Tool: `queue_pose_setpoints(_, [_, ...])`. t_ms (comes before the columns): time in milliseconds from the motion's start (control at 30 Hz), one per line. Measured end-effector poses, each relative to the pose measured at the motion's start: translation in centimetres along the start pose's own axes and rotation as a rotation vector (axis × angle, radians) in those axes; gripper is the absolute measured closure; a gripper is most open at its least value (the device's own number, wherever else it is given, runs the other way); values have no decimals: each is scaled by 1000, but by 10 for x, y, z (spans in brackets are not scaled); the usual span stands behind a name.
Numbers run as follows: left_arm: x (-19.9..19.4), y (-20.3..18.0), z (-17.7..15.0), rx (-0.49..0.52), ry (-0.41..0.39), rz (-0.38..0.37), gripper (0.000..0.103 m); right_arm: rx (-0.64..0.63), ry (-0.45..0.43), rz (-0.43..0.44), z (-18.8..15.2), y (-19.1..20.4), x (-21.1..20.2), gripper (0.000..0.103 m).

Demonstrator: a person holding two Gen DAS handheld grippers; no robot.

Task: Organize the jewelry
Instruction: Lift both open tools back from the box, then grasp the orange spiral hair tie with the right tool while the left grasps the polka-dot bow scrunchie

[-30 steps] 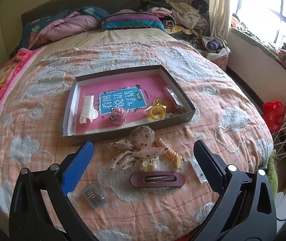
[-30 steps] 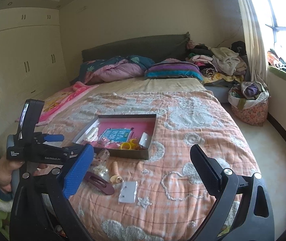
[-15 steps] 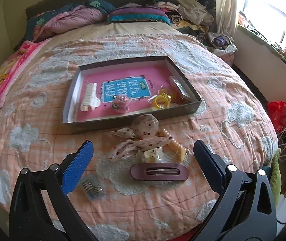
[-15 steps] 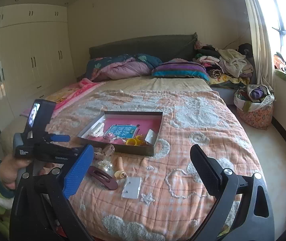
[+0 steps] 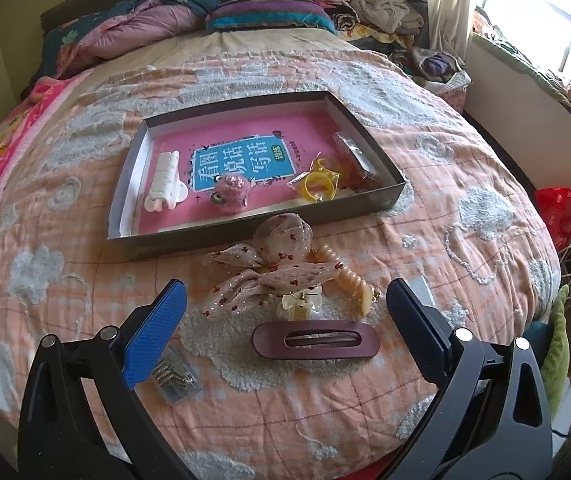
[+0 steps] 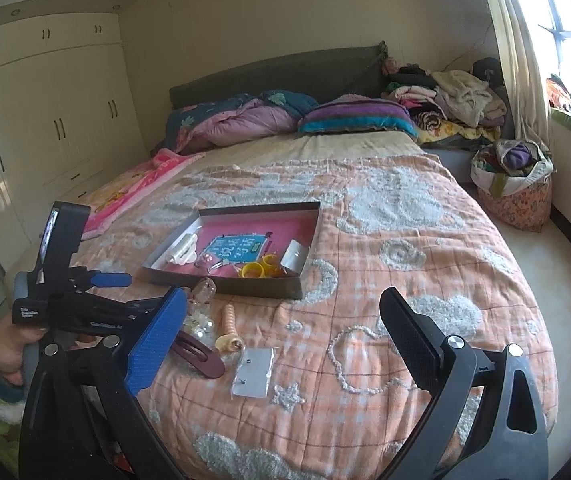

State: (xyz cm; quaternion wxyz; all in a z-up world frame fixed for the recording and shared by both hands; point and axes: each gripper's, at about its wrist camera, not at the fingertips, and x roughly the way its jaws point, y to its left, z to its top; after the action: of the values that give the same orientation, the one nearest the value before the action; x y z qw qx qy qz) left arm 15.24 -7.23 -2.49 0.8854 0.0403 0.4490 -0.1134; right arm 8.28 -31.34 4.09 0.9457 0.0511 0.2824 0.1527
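Note:
A shallow grey box (image 5: 381,196) (image 6: 299,276) with a pink floor lies on the bed; in it are a white claw clip (image 5: 163,180), a pink fuzzy clip (image 5: 231,192), yellow rings (image 5: 317,188) and a small clear packet (image 5: 355,156). In front of the box lie a spotted fabric bow (image 5: 273,268), a beige ribbed clip (image 5: 353,284) (image 6: 229,328), a clear clip (image 5: 299,306), a maroon oval hair clip (image 5: 315,340) (image 6: 201,354) and a packet of hair pins (image 5: 173,376). My left gripper (image 5: 285,316) hovers open just above the maroon clip. My right gripper (image 6: 281,328) stands open over a small earring card (image 6: 253,372).
An orange quilt (image 6: 405,280) covers the round bed. Pillows and bedding (image 6: 285,116) pile at the headboard, clothes (image 6: 445,100) at the far right. A full laundry bag (image 6: 513,184) and a red bag (image 5: 557,208) sit on the floor. A hand holds the left gripper's body (image 6: 65,304).
The left gripper has moved forward and lower toward the loose clips, which look larger now. The right view has shifted slightly closer to the bed. Both grippers stay open.

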Motion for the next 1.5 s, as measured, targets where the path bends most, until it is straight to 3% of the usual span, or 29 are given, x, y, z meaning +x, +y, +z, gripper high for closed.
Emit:
queue_pose_setpoints(267, [11, 11, 1, -16, 0, -19, 10, -19, 68, 4, 0, -2, 38, 7])
queue_pose_setpoints(667, [35, 49, -10, -85, 45, -56, 10, -115, 294, 104, -25, 26, 137, 7])
queue_pose_setpoints(933, [55, 60, -9, -105, 67, -130, 10, -206, 437, 147, -50, 53, 199, 37])
queue_pose_setpoints(1033, [63, 59, -8, -108, 79, -164, 10, -226, 451, 134, -57, 59, 211, 47])
queue_pose_setpoints(1100, [68, 57, -6, -100, 86, -179, 10, -233, 446, 126, -57, 59, 213, 65])
queue_pose_setpoints(1200, [76, 53, -4, -93, 98, -200, 18, -198, 438, 152, -56, 53, 209, 86])
queue_pose_setpoints(1500, [92, 47, 2, -81, 110, -225, 61, -112, 389, 124, -48, 30, 187, 86])
